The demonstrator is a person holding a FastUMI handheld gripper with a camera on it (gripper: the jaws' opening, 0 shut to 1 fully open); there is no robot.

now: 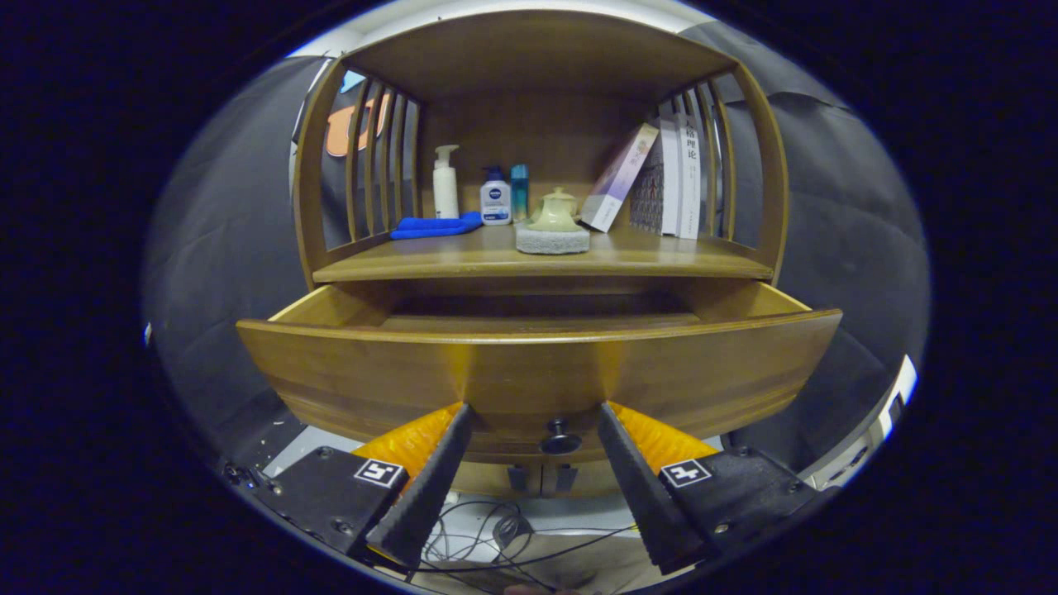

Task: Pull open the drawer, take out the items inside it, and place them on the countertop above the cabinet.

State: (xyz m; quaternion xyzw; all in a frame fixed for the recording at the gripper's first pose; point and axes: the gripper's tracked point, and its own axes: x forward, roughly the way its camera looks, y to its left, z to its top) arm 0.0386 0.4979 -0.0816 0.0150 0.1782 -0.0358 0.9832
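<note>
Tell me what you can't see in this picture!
- Drawer contents, gripper view: its tall front panel hides the inside.
- Cabinet below the knob: hidden by the drawer.
- Book pages: too small.
- The gripper fingers stand open, either side of the knob.

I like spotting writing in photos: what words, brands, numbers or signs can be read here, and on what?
"理论": the lower characters on the white book's spine; those above are blurred.
Small white bottle: label too small to read.
Leaning book: cover print blurred.
Gripper, fingers open either side of the drawer knob: patterned square markers, no words.
</note>
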